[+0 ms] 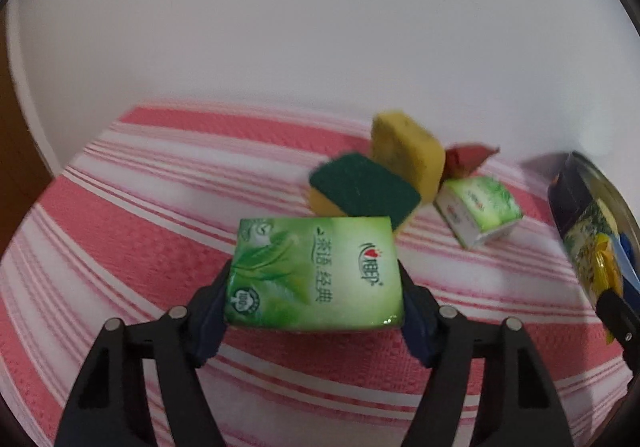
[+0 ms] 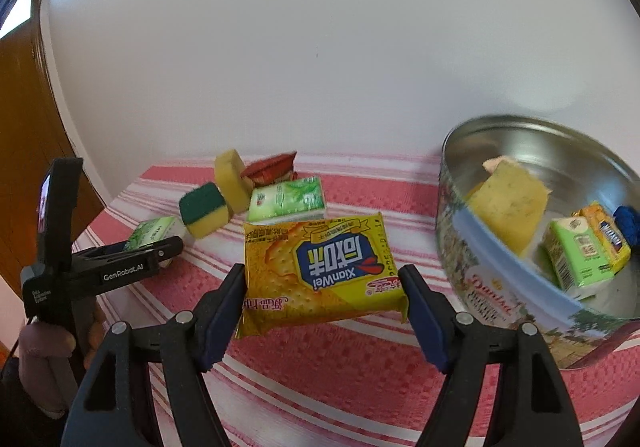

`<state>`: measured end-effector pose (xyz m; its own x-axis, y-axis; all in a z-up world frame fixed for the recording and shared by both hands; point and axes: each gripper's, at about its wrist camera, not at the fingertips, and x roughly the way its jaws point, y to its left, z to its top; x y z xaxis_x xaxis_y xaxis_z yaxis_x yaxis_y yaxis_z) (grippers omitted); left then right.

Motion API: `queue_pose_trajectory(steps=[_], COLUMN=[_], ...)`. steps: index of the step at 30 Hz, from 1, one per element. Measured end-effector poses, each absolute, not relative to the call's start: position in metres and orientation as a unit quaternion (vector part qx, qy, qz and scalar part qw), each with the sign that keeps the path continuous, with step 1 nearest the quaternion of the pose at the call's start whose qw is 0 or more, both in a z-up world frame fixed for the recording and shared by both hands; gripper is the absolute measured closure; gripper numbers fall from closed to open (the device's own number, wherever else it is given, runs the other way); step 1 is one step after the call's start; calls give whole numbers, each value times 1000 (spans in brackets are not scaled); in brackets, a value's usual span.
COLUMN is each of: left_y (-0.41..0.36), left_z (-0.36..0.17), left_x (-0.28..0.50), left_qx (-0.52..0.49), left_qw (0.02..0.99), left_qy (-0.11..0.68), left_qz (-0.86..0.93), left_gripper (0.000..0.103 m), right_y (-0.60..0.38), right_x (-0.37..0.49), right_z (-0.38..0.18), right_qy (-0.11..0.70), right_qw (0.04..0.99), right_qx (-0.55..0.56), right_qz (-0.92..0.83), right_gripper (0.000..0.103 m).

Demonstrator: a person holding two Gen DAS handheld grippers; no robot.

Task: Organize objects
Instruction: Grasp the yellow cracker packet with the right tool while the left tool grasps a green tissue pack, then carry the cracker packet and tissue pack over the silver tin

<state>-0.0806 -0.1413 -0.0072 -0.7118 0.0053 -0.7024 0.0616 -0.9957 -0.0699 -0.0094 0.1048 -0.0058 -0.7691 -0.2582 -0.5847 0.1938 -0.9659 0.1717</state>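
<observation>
I hold a yellow foil packet of crackers (image 2: 322,271) clamped flat between my right gripper (image 2: 323,289) pads, clear of the pink-striped cloth (image 2: 320,367). The round metal biscuit tin (image 2: 500,295), already holding sponges and packets, lies just to its right, nearer this hand. My left gripper (image 1: 316,287) squeezes a green tissue pack (image 1: 314,273), with the tin well off to its right.
</observation>
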Motion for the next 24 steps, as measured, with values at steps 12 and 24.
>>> queue_pose_trajectory(steps=[12, 24], left_y=[-85, -11], left_z=[29, 49], left_x=[-51, -49], left_qx=[276, 247], left_qw=[1, -63], left_qy=[28, 21], left_qz=[-961, -967], left_gripper=[31, 31], right_y=[131, 187], right_x=[17, 30], right_z=[21, 35], right_qy=[-34, -40], right_qw=[74, 15], right_qx=[228, 183], right_qz=[-970, -982], right_gripper=[25, 25])
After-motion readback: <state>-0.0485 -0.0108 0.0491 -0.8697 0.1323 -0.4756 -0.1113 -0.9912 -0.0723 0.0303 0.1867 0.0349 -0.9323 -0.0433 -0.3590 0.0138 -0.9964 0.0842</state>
